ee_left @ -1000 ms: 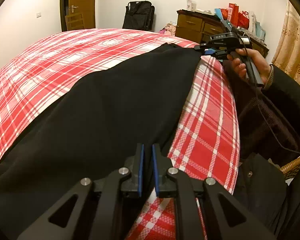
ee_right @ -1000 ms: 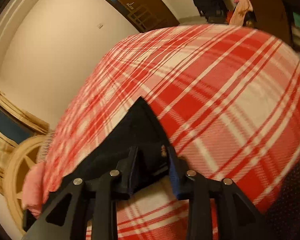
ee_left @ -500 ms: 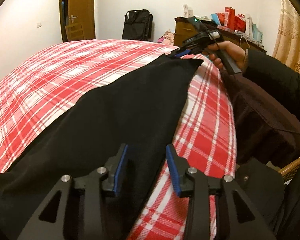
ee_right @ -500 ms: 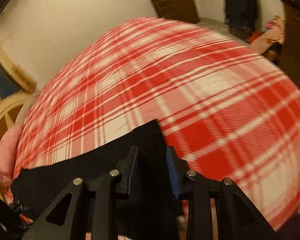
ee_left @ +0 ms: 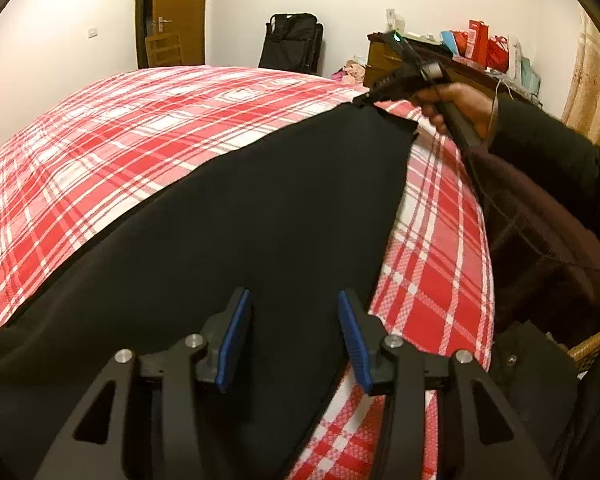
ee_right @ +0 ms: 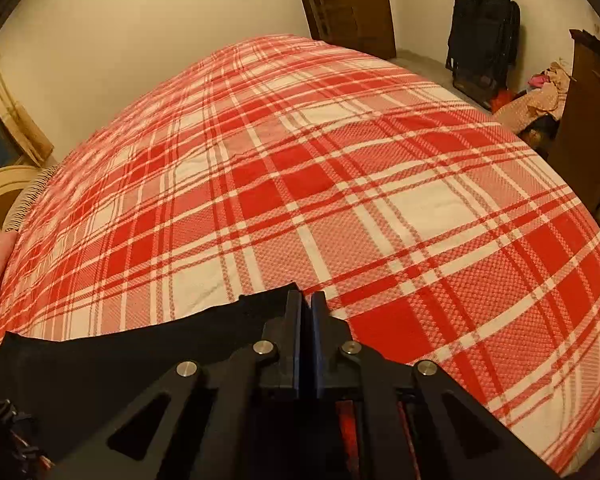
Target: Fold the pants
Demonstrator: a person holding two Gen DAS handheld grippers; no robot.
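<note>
Black pants (ee_left: 240, 220) lie spread lengthwise on a red and white plaid bed (ee_left: 140, 128). My left gripper (ee_left: 294, 320) hovers just above the near part of the pants, its blue-padded fingers wide apart with nothing between them. At the far corner of the pants my right gripper (ee_left: 366, 100), held by a hand (ee_left: 460, 100), pinches the fabric edge. In the right wrist view that gripper (ee_right: 306, 308) has its jaws pressed together at the corner of the pants (ee_right: 120, 360), with the plaid bed (ee_right: 340, 160) stretching beyond.
A dark garment (ee_left: 540, 248) hangs at the bed's right edge by the person's sleeve. Behind the bed stand a dresser (ee_left: 384, 60) topped with red bags, a black suitcase (ee_left: 292, 42) and a wooden door (ee_left: 176, 12). A clothes heap (ee_right: 540, 96) lies on the floor.
My left gripper went from shut to wide open and let go of the pants. The right gripper's jaws closed on the far corner of the pants.
</note>
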